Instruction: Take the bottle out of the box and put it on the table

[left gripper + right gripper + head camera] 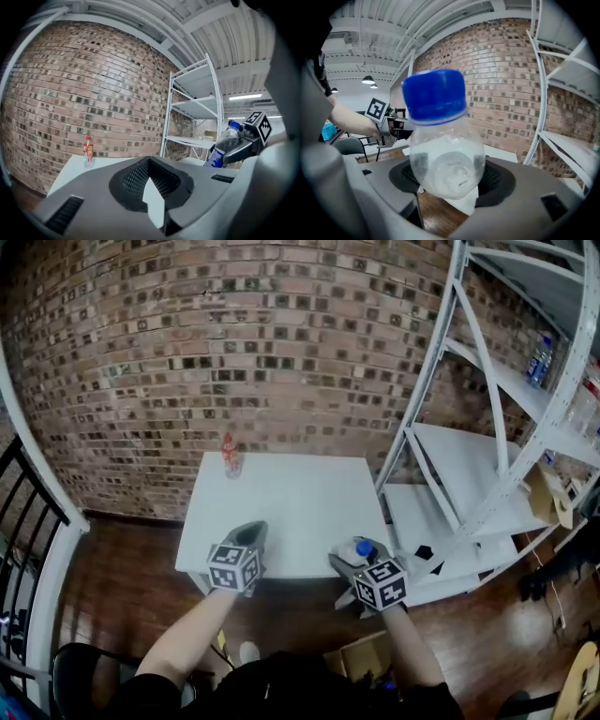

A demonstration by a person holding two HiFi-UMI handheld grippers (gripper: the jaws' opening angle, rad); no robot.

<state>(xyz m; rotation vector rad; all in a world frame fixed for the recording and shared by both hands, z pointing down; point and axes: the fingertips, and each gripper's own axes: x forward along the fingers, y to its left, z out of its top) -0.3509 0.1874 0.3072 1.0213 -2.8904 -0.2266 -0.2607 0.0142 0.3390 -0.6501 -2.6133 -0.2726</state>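
My right gripper (349, 557) is shut on a clear plastic bottle with a blue cap (364, 548), held over the near right edge of the white table (300, 512). In the right gripper view the bottle (443, 164) fills the middle, cap toward the camera, jaws pressed on its sides. The left gripper view shows that same bottle (224, 145) at the right with a blue label. My left gripper (251, 536) is shut and empty at the table's near left edge, its jaws closed together in its own view (151, 197). The box is hidden.
A small bottle with a red label (231, 457) stands at the table's far left corner, also seen as the red-label bottle (87, 151). A white metal shelf rack (487, 456) stands right of the table. A brick wall (234, 352) runs behind. A black railing (28, 521) is at left.
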